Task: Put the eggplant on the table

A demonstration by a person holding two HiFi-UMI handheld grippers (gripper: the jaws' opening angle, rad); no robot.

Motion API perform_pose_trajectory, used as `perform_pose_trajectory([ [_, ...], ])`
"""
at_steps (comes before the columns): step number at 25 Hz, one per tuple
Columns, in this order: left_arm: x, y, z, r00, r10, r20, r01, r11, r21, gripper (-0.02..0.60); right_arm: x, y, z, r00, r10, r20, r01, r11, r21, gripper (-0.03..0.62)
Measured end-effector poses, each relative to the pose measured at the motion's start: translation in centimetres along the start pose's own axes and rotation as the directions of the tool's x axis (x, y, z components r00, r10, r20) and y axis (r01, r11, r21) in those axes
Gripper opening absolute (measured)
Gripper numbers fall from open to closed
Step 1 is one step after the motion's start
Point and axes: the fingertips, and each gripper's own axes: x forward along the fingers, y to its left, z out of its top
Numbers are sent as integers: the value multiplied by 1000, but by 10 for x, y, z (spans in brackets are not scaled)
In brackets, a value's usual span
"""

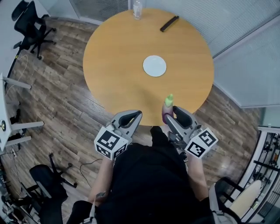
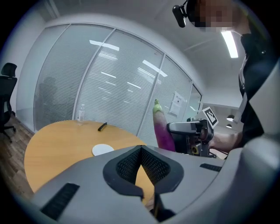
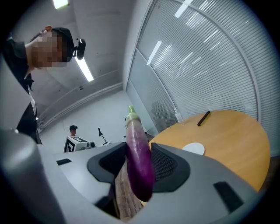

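Observation:
A purple eggplant (image 1: 167, 106) with a green stem stands upright between the jaws of my right gripper (image 1: 172, 114), just over the near edge of the round wooden table (image 1: 118, 57). In the right gripper view the eggplant (image 3: 139, 164) fills the gap of the right gripper (image 3: 136, 170), stem up, and the jaws are shut on it. My left gripper (image 1: 133, 116) hovers beside it at the table's near edge, jaws together with nothing in them. From the left gripper (image 2: 141, 164) view the eggplant (image 2: 162, 129) shows at the right, held above the table (image 2: 52, 144).
A white plate (image 1: 154, 66) lies mid-table. A clear bottle (image 1: 137, 8) and a black stick-like object (image 1: 169, 23) sit at the far edge. Office chairs (image 1: 30, 24) stand on the wood floor at left. Glass walls with blinds (image 1: 245, 26) curve behind the table.

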Motion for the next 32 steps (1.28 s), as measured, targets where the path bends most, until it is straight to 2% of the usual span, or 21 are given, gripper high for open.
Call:
perform_pose_trajectory([
  [9,85,-29,2,989,149,-9,-150,987,-61,11,-20,-96,22,992,90,-90,-96,993,-64,190],
  [13,101,-43,-4,977,212,-12,-212,971,-106,11,-10,-129,28,983,144,-118,-146,989,-11,190],
  [19,103,-55,-12,958,282,-56,-287,947,-147,11,37,-165,35,972,179,-155,-171,983,64,190],
  [23,99,-66,-22,950,305,-72,-313,931,-186,11,66,-184,24,970,128,-207,-114,990,77,190],
  [27,101,-79,-33,948,305,-95,-318,931,-179,11,90,-200,9,964,60,-258,-40,996,84,190],
  [32,99,-74,-28,941,330,-75,-338,922,-190,11,137,-216,-6,949,-16,-314,38,997,63,190],
])
